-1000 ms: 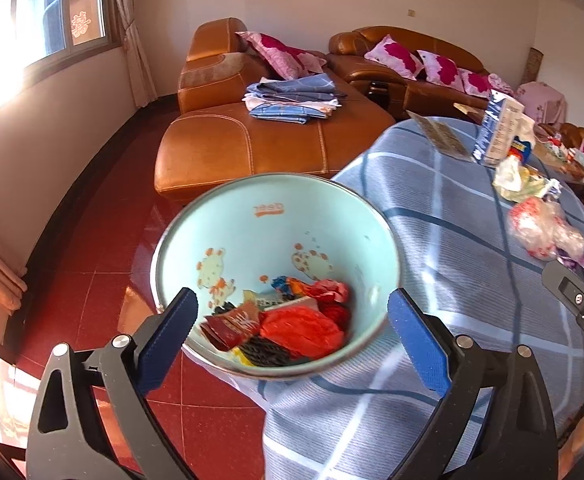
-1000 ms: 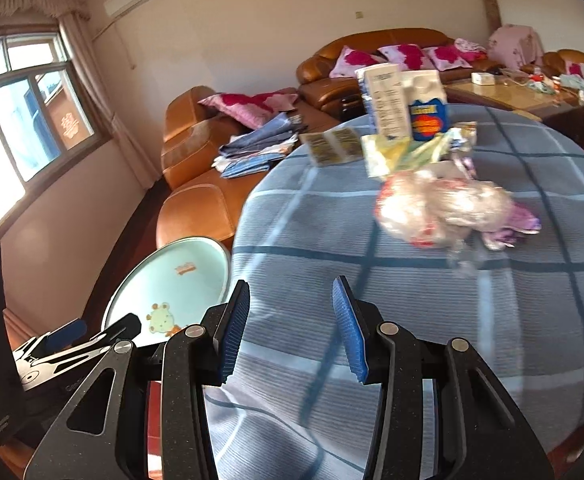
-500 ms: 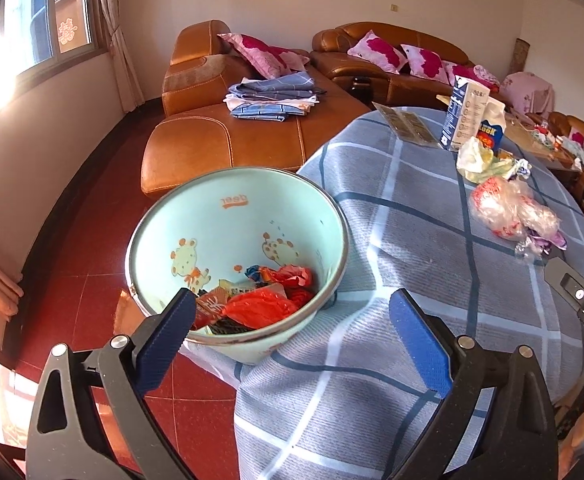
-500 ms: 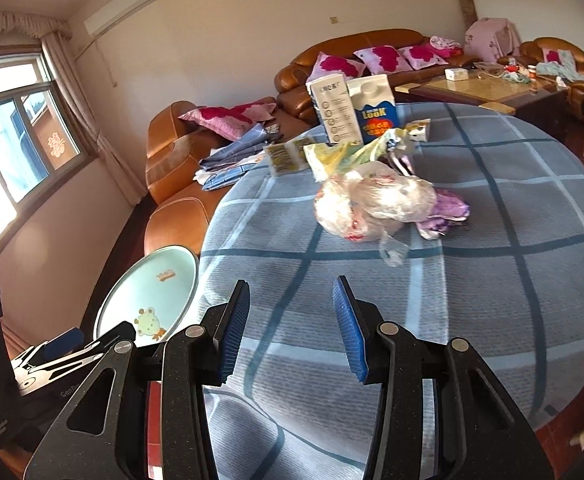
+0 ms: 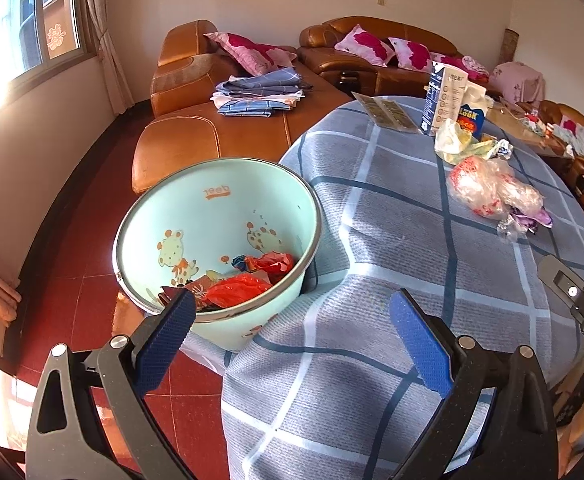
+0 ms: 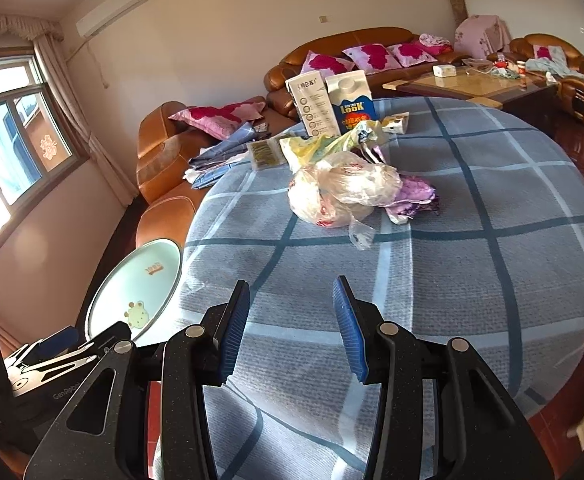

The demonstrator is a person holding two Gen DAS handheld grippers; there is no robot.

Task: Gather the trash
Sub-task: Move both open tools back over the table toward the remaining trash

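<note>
A pale blue bin point(image 5: 211, 216) with cartoon animals stands on the floor against the left edge of the round table point(image 5: 392, 248), with red wrappers point(image 5: 247, 284) inside. My left gripper point(image 5: 292, 300) hangs open and empty over the table edge, just right of the bin. My right gripper point(image 6: 292, 286) is partly open over the checked cloth with nothing between its fingers. Farther back on the table lie a crumpled clear plastic bag point(image 6: 344, 192), a yellow-green bag point(image 6: 320, 144), a purple wrapper point(image 6: 416, 196), a flat packet point(image 6: 265, 154) and two cartons point(image 6: 352, 104).
Brown leather sofas point(image 5: 219, 136) with pink cushions stand behind the table, one with folded clothes point(image 5: 259, 92) on it. A coffee table point(image 6: 472, 84) with small items is at the back right. The floor point(image 5: 71, 300) is red tile, with a window point(image 6: 15, 140) on the left wall.
Both grippers have shifted sideways along the table. In the left view the bin has slid left, out from between the fingers. The trash pile now sits more central in the right view.
</note>
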